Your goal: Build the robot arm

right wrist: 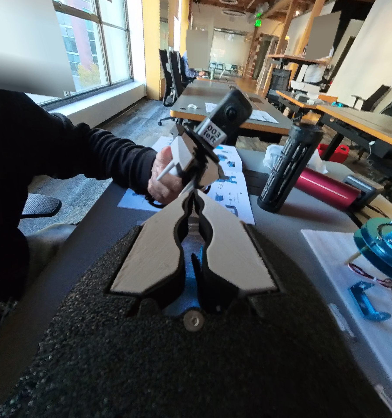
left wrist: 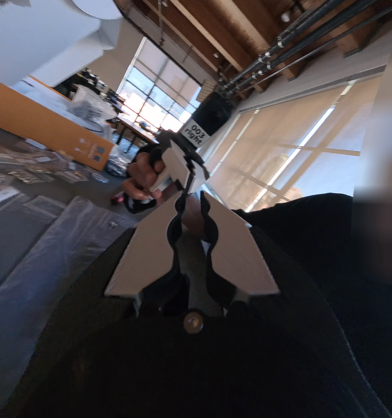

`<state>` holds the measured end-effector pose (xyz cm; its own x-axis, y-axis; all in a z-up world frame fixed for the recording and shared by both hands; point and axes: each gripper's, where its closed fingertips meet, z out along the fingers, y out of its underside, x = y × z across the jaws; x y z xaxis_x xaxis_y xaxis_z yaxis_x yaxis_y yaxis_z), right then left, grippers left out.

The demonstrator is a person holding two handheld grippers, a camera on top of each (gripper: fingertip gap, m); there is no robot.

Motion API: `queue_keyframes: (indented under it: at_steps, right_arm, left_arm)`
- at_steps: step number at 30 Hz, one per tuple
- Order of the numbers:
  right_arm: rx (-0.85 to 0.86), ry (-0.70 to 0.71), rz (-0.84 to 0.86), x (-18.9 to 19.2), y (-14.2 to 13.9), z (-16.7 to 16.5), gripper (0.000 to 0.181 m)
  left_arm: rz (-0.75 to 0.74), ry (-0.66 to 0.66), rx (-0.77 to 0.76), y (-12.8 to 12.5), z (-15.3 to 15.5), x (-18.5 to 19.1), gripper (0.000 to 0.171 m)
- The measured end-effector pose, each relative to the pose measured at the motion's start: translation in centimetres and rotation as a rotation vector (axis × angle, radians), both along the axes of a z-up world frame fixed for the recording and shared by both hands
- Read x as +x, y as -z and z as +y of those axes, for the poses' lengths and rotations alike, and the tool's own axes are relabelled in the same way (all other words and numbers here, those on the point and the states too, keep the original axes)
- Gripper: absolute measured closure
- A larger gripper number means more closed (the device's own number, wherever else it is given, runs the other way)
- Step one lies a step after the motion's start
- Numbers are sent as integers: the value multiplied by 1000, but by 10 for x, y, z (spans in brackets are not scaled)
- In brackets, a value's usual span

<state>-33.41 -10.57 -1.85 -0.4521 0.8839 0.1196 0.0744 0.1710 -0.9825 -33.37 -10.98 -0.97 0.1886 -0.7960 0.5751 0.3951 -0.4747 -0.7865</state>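
My two grippers point at each other, tips almost touching, above a grey table (right wrist: 278,228). In the left wrist view my left gripper (left wrist: 193,194) shows a narrow gap between its white fingers with nothing in it. The right gripper (left wrist: 187,188) faces it, held by a bare hand (left wrist: 143,174). In the right wrist view my right gripper (right wrist: 193,193) has its tips nearly together and holds nothing. The left gripper (right wrist: 196,186) sits just beyond, held by a hand (right wrist: 165,183) in a black sleeve.
On the table are printed sheets with blue pictures (right wrist: 231,196), a black mesh cylinder (right wrist: 287,172), a red cylinder (right wrist: 326,187), a teal round device (right wrist: 385,248) and a blue bracket (right wrist: 366,303). An orange box (left wrist: 43,126) lies at the left. A person sits at a far desk (right wrist: 190,70).
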Motion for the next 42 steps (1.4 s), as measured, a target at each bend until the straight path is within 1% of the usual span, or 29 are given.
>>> queue_keyframes:
  at_steps: [2,3,5,6,8,10,13,15,18,21,24,27,29,32,35,38,39,42]
  right_arm:
    - [-32,10,-43,3,8,6,181]
    - [-38,9,-78,6,14,6,181]
    - [-19,59,-116,8,21,8,181]
    - [4,72,-164,12,29,5,181]
    - [68,99,-272,23,48,-4,177]
    - [125,138,-392,31,73,-18,175]
    - [195,142,-565,32,114,-44,168]
    - [200,110,-631,27,130,-56,168]
    - [288,113,-713,20,147,-49,163]
    - [321,18,-773,16,149,-60,162]
    - [419,-30,-848,15,153,-62,162]
    - [475,-64,-928,14,159,-61,162]
    - [493,-81,-961,13,160,-60,163]
    - [501,-93,-1003,12,162,-58,163]
    - [499,-97,-1032,11,162,-57,165]
    - [524,-99,-1050,10,163,-56,172]
    - [541,-102,-1053,9,163,-55,178]
    - [555,-114,-1059,7,163,-55,177]
  left_arm:
    - [79,-84,-21,10,13,-10,157]
    - [102,-139,-20,11,20,-18,155]
    - [126,-243,-1,6,30,-35,155]
    - [164,-283,9,7,33,-41,155]
    - [259,-332,51,7,33,-47,155]
    - [380,-418,88,11,37,-53,155]
    - [555,-536,79,17,38,-64,155]
    - [612,-578,64,17,24,-65,155]
    - [681,-644,47,21,-13,-69,155]
    - [690,-636,25,33,-60,-64,155]
    - [663,-602,42,46,-101,-54,155]
    - [668,-610,84,57,-132,-50,155]
    - [670,-617,115,60,-148,-46,155]
    - [653,-610,150,59,-166,-39,155]
    - [649,-604,175,59,-175,-35,155]
    - [658,-598,163,63,-175,-33,155]
    - [663,-598,158,65,-174,-33,154]
    - [694,-609,147,73,-169,-34,154]
